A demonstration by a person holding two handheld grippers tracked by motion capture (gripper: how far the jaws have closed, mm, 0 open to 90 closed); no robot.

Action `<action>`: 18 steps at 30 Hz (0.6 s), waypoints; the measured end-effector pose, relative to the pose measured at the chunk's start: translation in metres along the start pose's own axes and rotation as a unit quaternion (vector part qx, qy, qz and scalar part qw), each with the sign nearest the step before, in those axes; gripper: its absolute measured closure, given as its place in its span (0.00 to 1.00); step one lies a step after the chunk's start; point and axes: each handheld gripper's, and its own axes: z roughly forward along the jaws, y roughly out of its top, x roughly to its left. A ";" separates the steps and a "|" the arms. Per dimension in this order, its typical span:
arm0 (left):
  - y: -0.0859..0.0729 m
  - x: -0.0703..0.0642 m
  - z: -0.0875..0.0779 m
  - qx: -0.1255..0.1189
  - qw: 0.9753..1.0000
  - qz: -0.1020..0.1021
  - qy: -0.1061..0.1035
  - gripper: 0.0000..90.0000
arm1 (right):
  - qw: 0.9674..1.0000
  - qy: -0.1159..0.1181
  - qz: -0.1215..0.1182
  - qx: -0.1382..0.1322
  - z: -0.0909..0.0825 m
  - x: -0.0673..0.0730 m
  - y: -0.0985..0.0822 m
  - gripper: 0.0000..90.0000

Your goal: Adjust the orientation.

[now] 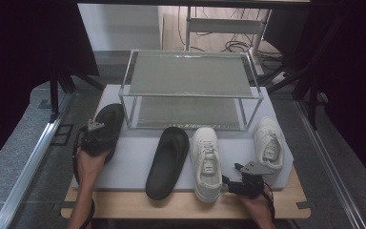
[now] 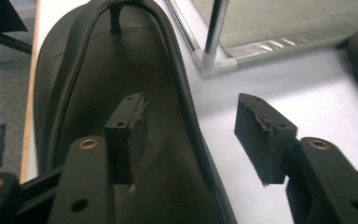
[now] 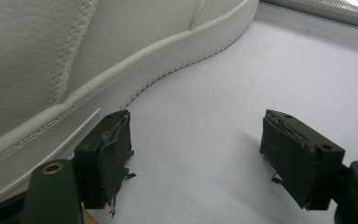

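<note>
- The left gripper (image 1: pixel 96 128) lies over the heel end of the left black slipper (image 1: pixel 106 125), which lies on the white mat (image 1: pixel 128 162) at its left edge, just left of the rack (image 1: pixel 190 90).
- In the left gripper view its jaws stand partly open: one pad is over the slipper's (image 2: pixel 121 88) footbed, the other over the mat (image 2: pixel 307 79) outside the slipper's edge, so the side wall sits between them. The pads do not press on it; nothing is held.
- The right gripper (image 1: pixel 229 183) lies at the mat's front edge, just right of the heel of the near white sneaker (image 1: pixel 206 162).
- In the right gripper view its jaws are open and empty; the sneaker's (image 3: pixel 51 60) sole is just beside one pad, and bare mat (image 3: pixel 205 140) shows between the pads.
- A second black slipper (image 1: pixel 168 162) lies on the mat just left of that sneaker.
- A second white sneaker (image 1: pixel 269 143) lies at the mat's right, near the rack's right leg.
- The mat rests on a wooden table (image 1: pixel 181 205).
</note>
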 end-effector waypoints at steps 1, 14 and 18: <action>0.002 0.000 0.003 0.002 1.000 0.000 -0.001 0.52 | 1.000 0.000 0.000 0.000 0.000 0.000 0.000 0.27; 0.012 0.001 0.028 0.029 0.999 -0.011 0.018 0.78 | 1.000 0.000 0.001 0.000 0.000 0.000 0.000 0.27; 0.014 0.000 0.026 0.033 0.999 -0.017 0.013 0.89 | 1.000 0.000 0.001 0.000 0.000 0.000 0.000 0.27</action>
